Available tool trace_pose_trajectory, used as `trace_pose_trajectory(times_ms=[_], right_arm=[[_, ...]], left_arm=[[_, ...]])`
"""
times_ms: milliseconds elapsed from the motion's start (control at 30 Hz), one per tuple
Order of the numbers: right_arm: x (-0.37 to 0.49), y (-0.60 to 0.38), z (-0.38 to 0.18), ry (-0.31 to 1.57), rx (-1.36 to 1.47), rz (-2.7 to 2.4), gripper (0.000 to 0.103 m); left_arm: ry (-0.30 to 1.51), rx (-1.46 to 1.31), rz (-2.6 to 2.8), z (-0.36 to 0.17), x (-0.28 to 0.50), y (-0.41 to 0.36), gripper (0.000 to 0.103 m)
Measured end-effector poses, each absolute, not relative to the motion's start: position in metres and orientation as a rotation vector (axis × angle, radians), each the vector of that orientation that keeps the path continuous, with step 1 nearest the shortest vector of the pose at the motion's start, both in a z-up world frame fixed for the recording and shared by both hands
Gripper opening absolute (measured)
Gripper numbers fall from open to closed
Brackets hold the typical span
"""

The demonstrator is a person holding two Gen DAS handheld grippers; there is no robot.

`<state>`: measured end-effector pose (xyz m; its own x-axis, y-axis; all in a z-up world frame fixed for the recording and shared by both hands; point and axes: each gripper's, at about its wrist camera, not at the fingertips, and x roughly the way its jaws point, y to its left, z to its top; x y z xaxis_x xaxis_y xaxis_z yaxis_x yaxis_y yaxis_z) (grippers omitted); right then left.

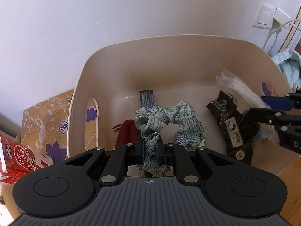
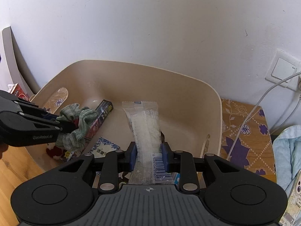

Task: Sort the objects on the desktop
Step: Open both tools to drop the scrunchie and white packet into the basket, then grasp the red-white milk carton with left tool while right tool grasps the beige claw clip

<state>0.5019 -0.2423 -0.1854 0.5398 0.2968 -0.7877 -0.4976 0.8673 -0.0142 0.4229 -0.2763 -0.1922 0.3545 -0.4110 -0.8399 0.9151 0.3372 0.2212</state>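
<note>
A: Entry. The left gripper (image 1: 150, 150) is clamped on the green plaid scrunchie (image 1: 169, 124), pads pinching one fold of the fabric ring. The rest of the ring hangs free over the inside of the beige tub (image 1: 131, 56).

B: And the other side?

A: The right gripper (image 2: 149, 157) is closed across the clear sachet (image 2: 144, 130), near its barcode end. The sachet sticks out forward over the same tub, far end unsupported.

B: Handling notes for the scrunchie?

A: Judged light, soft, fully compliant. No fragility. It bunches under the pads, so any fold serves as a hold; a thin pinch may slip out of the elastic gather.

B: The sachet?

A: Light, thin film, likely slick. It holds its line for now, so some stiffness from the white contents. A grip across the width, as here, seems sound; hard squeezing could crease or burst a seam.

B: Tub contents already?

A: A dark slim box (image 2: 102, 115), a brown bow item on a card (image 1: 229, 124), something dark red (image 1: 128, 133) under the scrunchie.
</note>
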Motion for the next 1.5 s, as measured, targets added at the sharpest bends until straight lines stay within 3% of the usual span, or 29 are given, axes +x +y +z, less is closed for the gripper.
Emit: trace_pose_trajectory(times_ms=[233, 267, 333, 400, 500, 633, 767, 1067, 1500], right_arm=[[0.501, -0.237, -0.189, 0.87, -0.31, 0.471, 0.027], [0.499, -0.239, -0.187, 0.873, -0.312, 0.467, 0.039], [0.495, -0.242, -0.185, 0.877, -0.301, 0.464, 0.046], [0.491, -0.243, -0.182, 0.869, -0.293, 0.459, 0.059], [0.483, -0.246, -0.173, 0.843, -0.272, 0.448, 0.078], [0.467, -0.25, -0.155, 0.808, -0.249, 0.461, 0.08], [0.443, -0.252, -0.135, 0.737, -0.234, 0.497, 0.092], [0.389, -0.24, -0.119, 0.681, -0.233, 0.571, 0.102], [0.335, -0.224, -0.18, 0.842, -0.273, 0.604, 0.103]], left_arm=[[0.79, 0.809, -0.99, -0.2, 0.421, -0.273, 0.011], [0.794, 0.803, -0.996, -0.199, 0.421, -0.271, 0.012], [0.775, 0.802, -0.983, -0.197, 0.419, -0.267, 0.02], [0.748, 0.807, -0.975, -0.193, 0.416, -0.264, 0.04], [0.722, 0.8, -0.996, -0.185, 0.412, -0.255, 0.053], [0.689, 0.783, -1.003, -0.169, 0.41, -0.242, 0.058], [0.665, 0.736, -1.0, -0.149, 0.411, -0.223, 0.063], [0.585, 0.672, -0.944, -0.114, 0.419, -0.169, 0.066], [0.685, 0.567, -0.762, -0.121, 0.46, -0.101, 0.067]])
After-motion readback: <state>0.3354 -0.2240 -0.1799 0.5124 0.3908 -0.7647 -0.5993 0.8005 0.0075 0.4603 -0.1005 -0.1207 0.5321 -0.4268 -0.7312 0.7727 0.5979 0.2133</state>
